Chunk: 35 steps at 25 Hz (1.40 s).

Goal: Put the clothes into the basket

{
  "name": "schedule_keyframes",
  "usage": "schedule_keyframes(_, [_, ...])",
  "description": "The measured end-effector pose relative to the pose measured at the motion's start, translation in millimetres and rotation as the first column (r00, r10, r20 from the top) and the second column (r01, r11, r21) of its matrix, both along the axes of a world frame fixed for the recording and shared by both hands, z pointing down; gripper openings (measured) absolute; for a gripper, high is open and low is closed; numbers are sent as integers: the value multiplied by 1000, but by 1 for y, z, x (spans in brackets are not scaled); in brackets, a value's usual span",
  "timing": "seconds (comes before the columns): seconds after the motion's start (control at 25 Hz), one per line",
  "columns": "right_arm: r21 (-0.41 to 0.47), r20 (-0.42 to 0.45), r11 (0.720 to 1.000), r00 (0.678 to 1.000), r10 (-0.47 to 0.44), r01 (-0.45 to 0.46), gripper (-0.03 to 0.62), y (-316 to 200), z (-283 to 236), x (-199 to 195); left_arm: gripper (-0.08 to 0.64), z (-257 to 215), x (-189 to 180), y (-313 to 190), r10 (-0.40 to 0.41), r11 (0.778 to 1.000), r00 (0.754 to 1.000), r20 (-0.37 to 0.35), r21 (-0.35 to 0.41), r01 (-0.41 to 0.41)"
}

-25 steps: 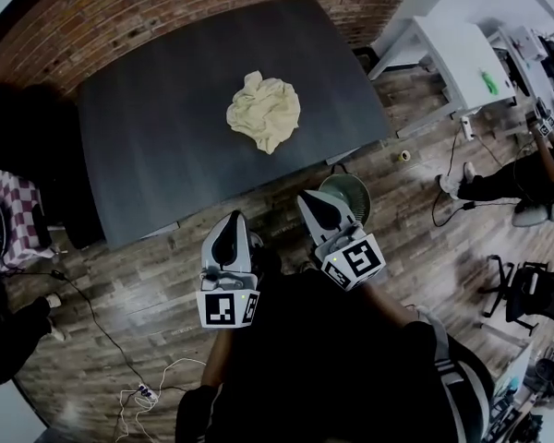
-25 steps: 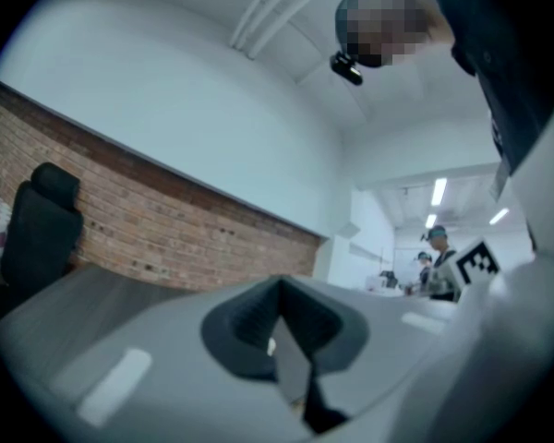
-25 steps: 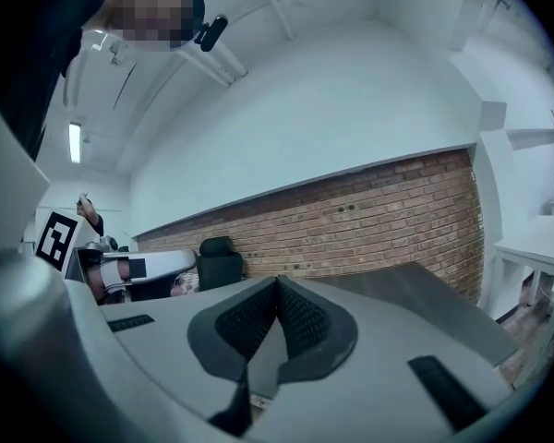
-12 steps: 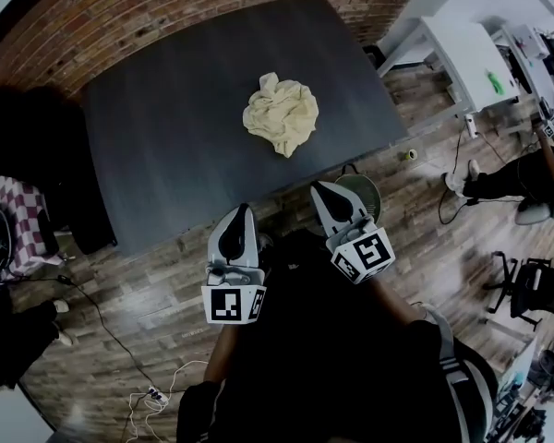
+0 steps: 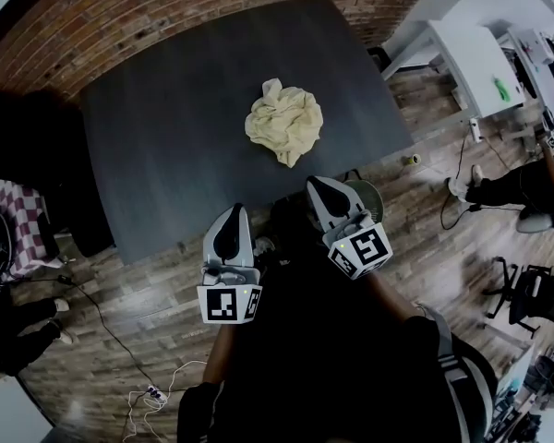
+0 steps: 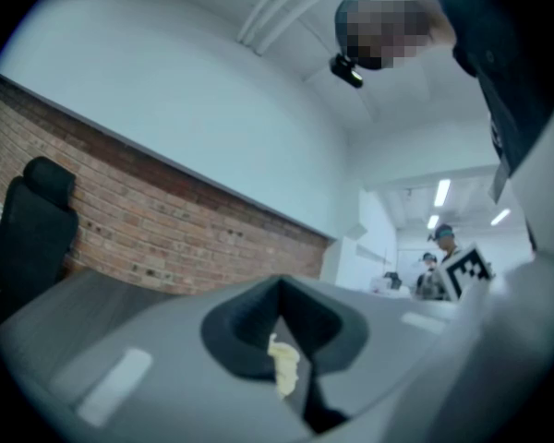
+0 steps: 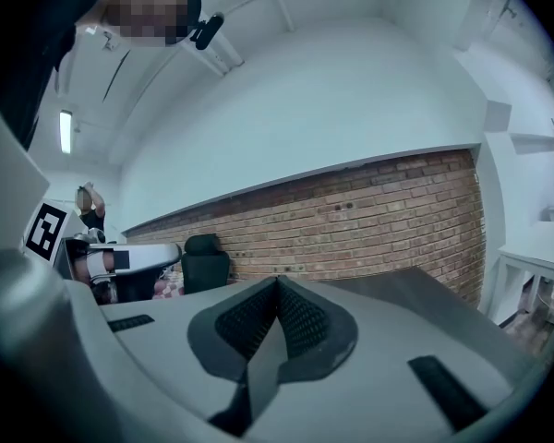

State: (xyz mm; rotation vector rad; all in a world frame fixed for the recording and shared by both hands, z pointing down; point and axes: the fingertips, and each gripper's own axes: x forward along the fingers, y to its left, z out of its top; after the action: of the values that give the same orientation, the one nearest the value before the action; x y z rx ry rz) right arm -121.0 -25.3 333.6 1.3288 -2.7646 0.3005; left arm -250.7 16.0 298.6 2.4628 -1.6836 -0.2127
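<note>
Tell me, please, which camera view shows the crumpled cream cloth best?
The head view: the whole cloth lies crumpled on the dark table. The left gripper view catches only a pale sliver of it; the right gripper view shows none of it.
</note>
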Motion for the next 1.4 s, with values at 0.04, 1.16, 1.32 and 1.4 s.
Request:
schedule_keyframes(0.04, [3, 0, 1000, 1000, -7, 7, 5, -6, 1, -1, 3, 1, -1, -5, -7, 1000, 1000, 2, 0, 7])
schedule_keyframes(1.16, [-224, -147, 962, 971, -189, 154, 190, -139, 89, -23, 3, 40, 7, -150, -32, 995, 999, 0, -100, 32])
schedule_keyframes(1.32, [-271, -172, 947, 960, -221, 170, 241, -152, 113, -27, 3, 53, 6, -163, -35, 991, 999, -9, -126, 34])
schedule_keyframes(1.4, [-292, -179, 941, 956, -231, 173, 255, -159, 124, -29, 3, 59, 6, -169, -35, 990, 999, -16, -135, 33])
